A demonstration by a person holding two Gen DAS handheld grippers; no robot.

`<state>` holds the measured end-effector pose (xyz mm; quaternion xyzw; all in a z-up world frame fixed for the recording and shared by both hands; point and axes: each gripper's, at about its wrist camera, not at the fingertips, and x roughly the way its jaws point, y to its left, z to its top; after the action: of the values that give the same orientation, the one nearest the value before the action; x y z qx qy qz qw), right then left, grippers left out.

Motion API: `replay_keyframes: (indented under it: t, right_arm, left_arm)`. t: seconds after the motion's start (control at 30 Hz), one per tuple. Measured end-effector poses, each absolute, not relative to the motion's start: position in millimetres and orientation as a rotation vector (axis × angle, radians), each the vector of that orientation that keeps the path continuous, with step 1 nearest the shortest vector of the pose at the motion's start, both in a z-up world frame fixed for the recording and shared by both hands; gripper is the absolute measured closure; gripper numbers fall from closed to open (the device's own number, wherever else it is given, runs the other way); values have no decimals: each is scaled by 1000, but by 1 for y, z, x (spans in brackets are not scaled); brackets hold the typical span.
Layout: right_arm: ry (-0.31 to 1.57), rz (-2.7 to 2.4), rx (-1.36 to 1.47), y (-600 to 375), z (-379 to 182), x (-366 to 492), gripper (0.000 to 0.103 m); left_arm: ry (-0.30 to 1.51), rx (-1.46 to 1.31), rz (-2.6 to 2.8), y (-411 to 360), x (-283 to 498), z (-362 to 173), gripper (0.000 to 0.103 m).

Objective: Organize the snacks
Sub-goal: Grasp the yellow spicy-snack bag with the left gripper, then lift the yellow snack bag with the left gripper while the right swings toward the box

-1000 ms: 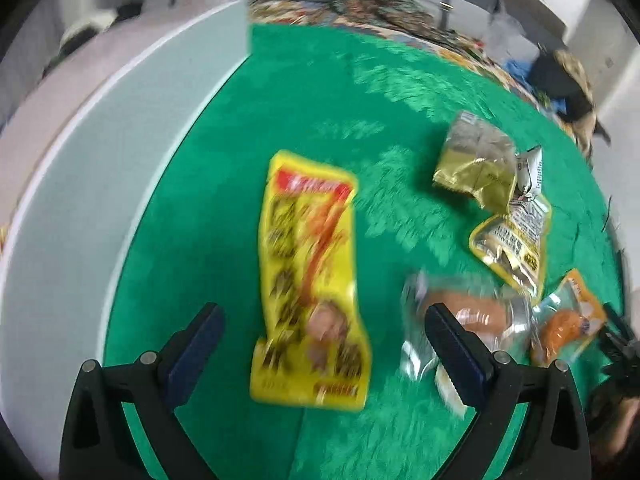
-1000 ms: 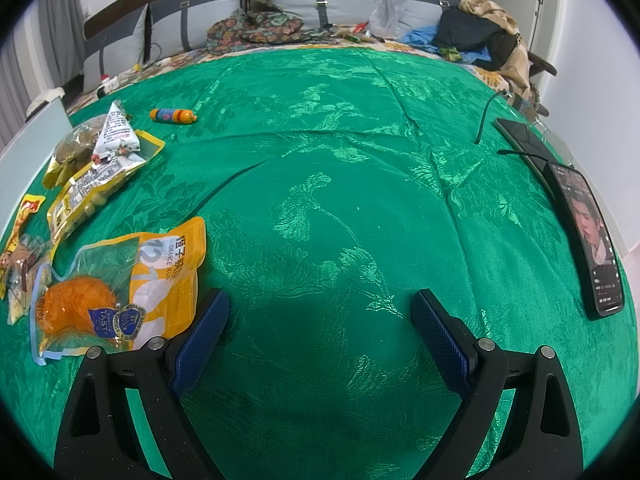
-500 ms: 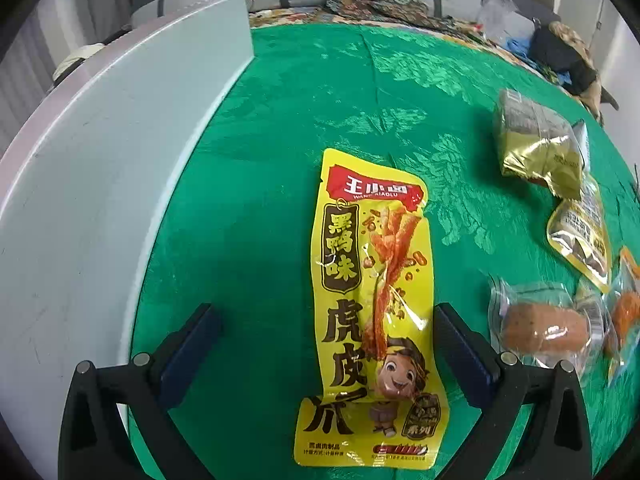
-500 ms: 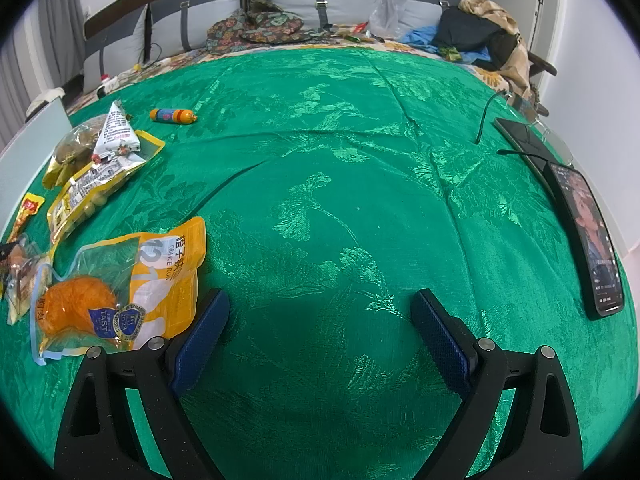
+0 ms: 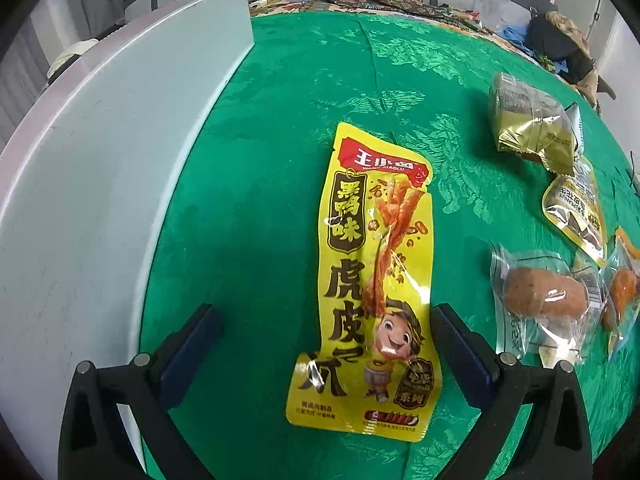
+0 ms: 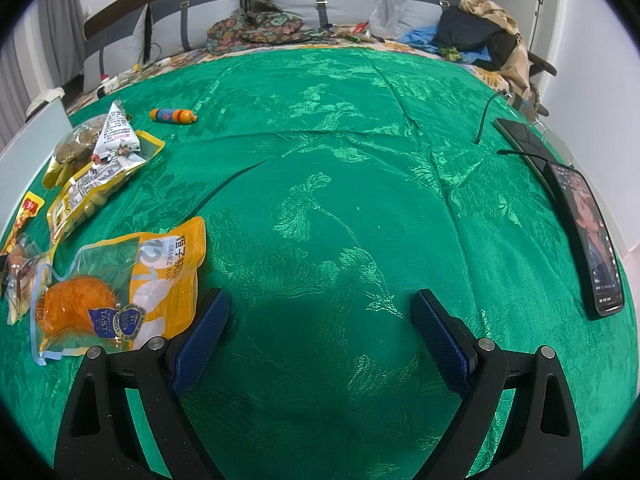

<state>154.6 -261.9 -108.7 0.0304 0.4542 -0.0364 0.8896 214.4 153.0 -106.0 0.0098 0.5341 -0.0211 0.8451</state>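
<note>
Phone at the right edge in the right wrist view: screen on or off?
On. The phone lies flat on the green cloth with a lit picture on its screen.

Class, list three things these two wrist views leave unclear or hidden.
- White box, left wrist view: its inside is unseen; only the outer wall shows.
- Orange snack bag, left wrist view: cut by the right edge.
- Yellow packet, right wrist view: cut by the left edge, print too small.

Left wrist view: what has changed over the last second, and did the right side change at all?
The left gripper came down toward the yellow packet, which now lies between its open fingers, untouched; the jaws just narrowed slightly. Nothing gripped. The right gripper and other snacks stayed put.
</note>
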Motion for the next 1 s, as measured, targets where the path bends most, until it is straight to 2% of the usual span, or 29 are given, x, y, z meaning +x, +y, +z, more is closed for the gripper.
replay_keyframes:
  t: [0.07, 0.1, 0.13, 0.63, 0.73, 0.9, 1.0]
  right_arm:
    - [944, -75, 63, -262, -109, 154, 8]
    - [944, -75, 63, -262, -109, 154, 8]
    - [944, -74, 63, -262, -109, 154, 8]
    - [948, -61, 56, -261, -108, 154, 9]
    - [1025, -43, -2, -251, -94, 161, 11]
    - [963, 387, -43, -148, -37, 164, 10]
    - [964, 484, -354, -65, -21, 172, 12]
  left_arm:
    - [1106, 32, -71, 151, 208, -100, 22]
    - [1101, 42, -88, 149, 207, -98, 42]
    - [1104, 51, -100, 147, 206, -95, 51]
    - [1094, 87, -164, 146, 138, -94, 51]
    - [1082, 78, -159, 145, 138, -94, 51]
    - [1050, 52, -157, 148, 133, -94, 51]
    - [1044, 4, -156, 154, 131, -93, 51]
